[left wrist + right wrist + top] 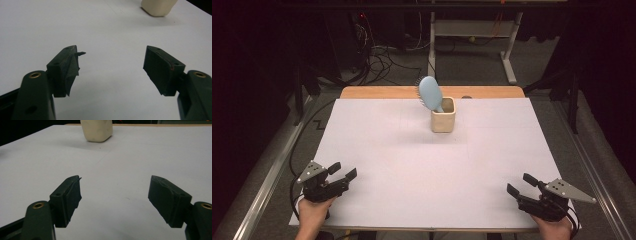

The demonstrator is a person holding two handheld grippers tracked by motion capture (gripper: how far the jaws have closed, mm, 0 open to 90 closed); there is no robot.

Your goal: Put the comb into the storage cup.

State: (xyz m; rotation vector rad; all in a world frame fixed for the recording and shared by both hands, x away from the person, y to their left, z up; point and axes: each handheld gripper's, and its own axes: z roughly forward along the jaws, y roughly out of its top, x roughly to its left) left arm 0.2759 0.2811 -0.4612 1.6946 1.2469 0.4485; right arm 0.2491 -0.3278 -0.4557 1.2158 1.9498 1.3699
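A blue hairbrush (430, 93) stands handle-down in a cream cup (443, 116) near the middle of the table's (412, 165) far edge, its head leaning out over the rim toward the far left, so the cup props it up within reach from either side. The left gripper (343, 171) sits at the near left corner, the right gripper (521, 184) at the near right corner. Both have jaws spread with nothing between them, well apart from the cup, seemingly ready to reach.

A light blue hairbrush (430, 92) stands in a cream cup (443, 116) on the white table (422, 170).
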